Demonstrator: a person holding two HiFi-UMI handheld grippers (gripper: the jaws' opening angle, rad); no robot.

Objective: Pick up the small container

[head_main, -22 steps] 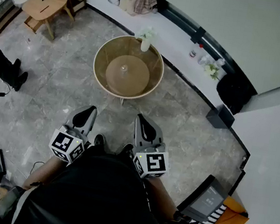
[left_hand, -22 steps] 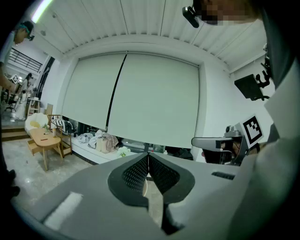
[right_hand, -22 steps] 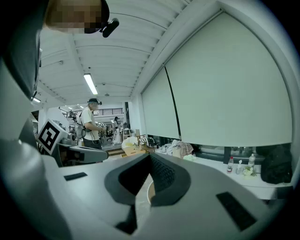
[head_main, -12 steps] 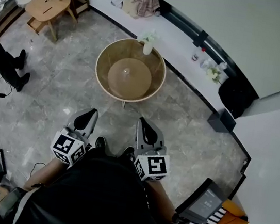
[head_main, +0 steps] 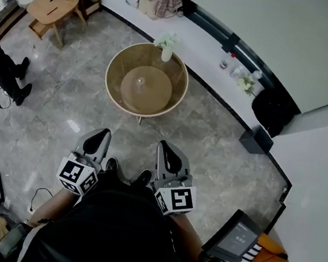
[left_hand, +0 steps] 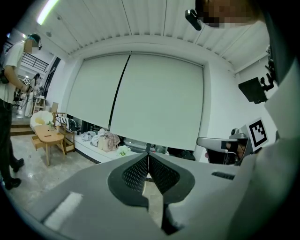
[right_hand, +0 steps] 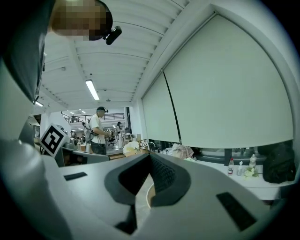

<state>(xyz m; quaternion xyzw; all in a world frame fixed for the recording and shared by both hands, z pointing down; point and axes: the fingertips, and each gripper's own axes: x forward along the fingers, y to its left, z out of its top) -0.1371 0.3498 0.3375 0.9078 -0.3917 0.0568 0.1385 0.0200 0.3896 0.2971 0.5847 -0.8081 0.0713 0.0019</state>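
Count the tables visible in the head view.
2: a round table in the middle of the floor, and a small wooden table at the top left. More may be hidden out of frame.

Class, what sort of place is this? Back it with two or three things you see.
Probably a staged living-room corner in a studio or lab: a round wooden table on stone-look floor, a long white ledge with clothes.

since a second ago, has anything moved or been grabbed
Almost nothing. The round table sits slightly further left in the head view, likely from the head turning. Nothing was grasped: the left gripper and right gripper stayed shut and empty near the body, and the small container stayed on the table.
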